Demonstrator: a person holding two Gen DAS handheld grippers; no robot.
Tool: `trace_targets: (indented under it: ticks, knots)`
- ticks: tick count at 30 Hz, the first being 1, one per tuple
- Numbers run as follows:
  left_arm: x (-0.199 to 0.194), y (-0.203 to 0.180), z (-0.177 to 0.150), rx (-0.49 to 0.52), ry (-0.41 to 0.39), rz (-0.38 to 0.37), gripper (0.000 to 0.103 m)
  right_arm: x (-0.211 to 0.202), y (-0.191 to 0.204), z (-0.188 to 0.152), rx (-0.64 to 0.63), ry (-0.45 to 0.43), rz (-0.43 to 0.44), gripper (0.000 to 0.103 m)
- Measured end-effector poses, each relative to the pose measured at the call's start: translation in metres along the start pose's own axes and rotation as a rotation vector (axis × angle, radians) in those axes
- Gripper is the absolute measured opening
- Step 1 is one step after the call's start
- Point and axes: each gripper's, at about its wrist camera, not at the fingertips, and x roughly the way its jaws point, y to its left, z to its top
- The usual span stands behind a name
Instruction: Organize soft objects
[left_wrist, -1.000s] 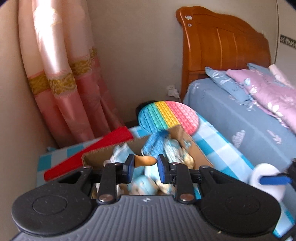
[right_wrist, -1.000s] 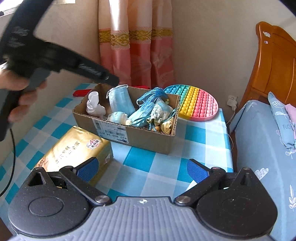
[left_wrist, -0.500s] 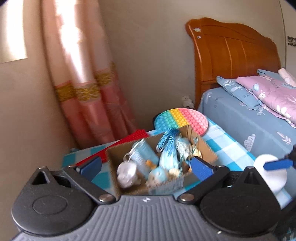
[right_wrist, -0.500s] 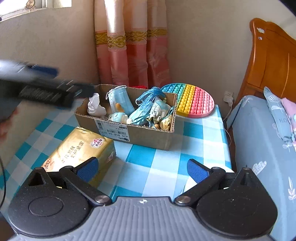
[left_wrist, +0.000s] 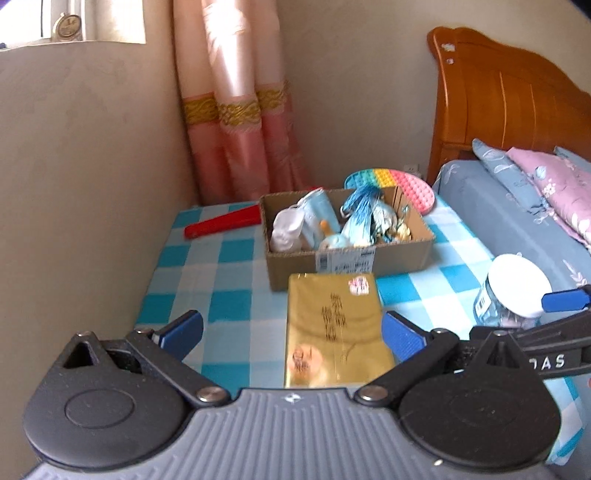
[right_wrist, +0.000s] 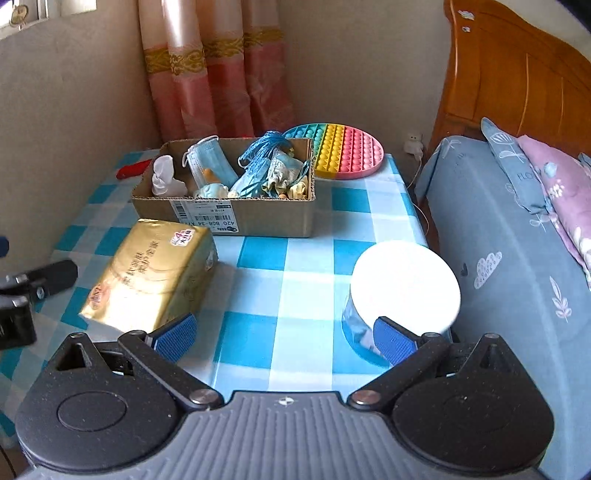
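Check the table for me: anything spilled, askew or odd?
Nothing spilled. The gold tissue pack lies skewed to the brown cardboard box, one corner against its front wall. A blue string bundle pokes above the box's rim. The rainbow round pop-it mat tilts, propped on the box's back corner.

a rainbow pop-it mat (right_wrist: 334, 150) lies on the blue checked tablecloth (right_wrist: 347, 201). left of the mat lies a red flat thing (left_wrist: 222, 226); behind it hangs a pink curtain (right_wrist: 218, 74). right of it stand a wooden headboard (right_wrist: 517, 77) and a bed (right_wrist: 498, 229).
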Motion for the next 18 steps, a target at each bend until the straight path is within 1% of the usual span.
trace_targets:
  ticks: [2,4,8,12,18]
  knots:
    - [-0.008,-0.002,-0.002,-0.005,-0.002,-0.012,0.102,-0.01,0.001,-0.001,0.001,-0.014,-0.007,0.103]
    - [-0.014,-0.003,-0.003,-0.019,0.013,-0.015,0.102,-0.019,0.001,-0.002,0.003,-0.03,-0.018,0.103]
    - [-0.023,-0.005,-0.005,-0.028,0.021,-0.016,0.102,-0.033,0.001,-0.003,0.005,-0.053,-0.011,0.103]
    - [-0.029,-0.006,-0.008,-0.035,0.021,-0.002,0.102,-0.039,0.001,-0.005,0.003,-0.066,-0.009,0.103]
    - [-0.03,-0.008,-0.012,-0.04,0.03,-0.007,0.102,-0.04,0.003,-0.008,-0.004,-0.064,-0.001,0.103]
